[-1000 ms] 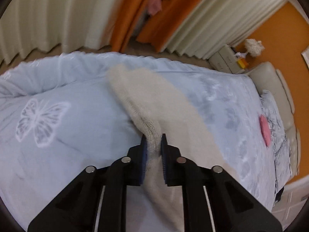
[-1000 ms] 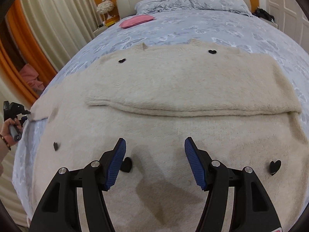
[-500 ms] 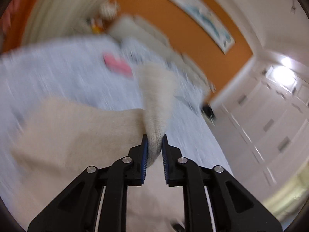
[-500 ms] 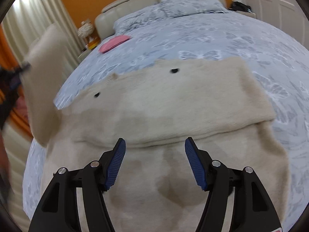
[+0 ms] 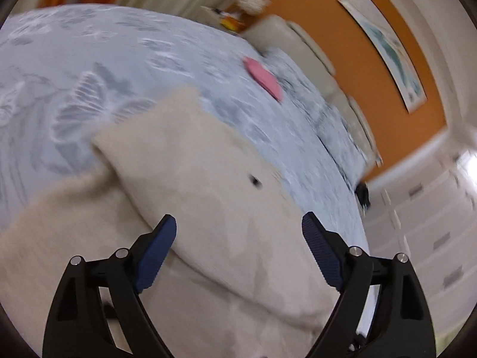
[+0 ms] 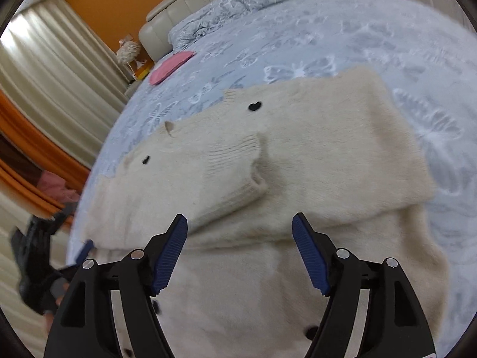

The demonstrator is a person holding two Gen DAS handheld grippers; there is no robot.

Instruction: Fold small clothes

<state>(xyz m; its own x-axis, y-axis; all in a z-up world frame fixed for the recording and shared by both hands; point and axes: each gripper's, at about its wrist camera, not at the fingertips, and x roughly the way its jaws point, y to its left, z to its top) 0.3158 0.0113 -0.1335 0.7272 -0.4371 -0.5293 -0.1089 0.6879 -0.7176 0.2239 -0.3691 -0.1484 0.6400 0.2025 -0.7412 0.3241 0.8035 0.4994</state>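
While the cream sweater (image 6: 298,155) lies spread on the bed (image 6: 357,38), both sets of tongs hang above it with nothing between their blue pads.

Left tongs (image 5: 238,238): released, jaws wide apart, over the sweater's folded part. This view is motion-blurred. One dark heart mark (image 5: 255,180) shows on the knit ahead of the tongs. The left tongs also appear at the lower left edge of the right wrist view (image 6: 59,265), blurred, beside the sweater's left edge.

Right tongs (image 6: 240,244): released, jaws wide apart, empty, over the sweater's near half.

Sweater layout, right wrist view: both sleeves lie folded inward across the body. The left sleeve (image 6: 190,185) crosses from the left, and its ribbed cuff (image 6: 247,176) rests on top of the right sleeve (image 6: 351,149) near the middle. Two dark heart marks sit on the far part, one near the collar (image 6: 255,106) and one further left (image 6: 145,160). More dark marks lie on the near part by the tongs.

Surroundings: a pale blue butterfly-print cover is on the bed. A pink item (image 6: 171,67) lies on it near the cushioned headboard (image 6: 184,3), well apart from the sweater. An orange wall (image 5: 342,29) with a framed picture (image 5: 384,44) and cream curtains (image 6: 50,68) stand behind.
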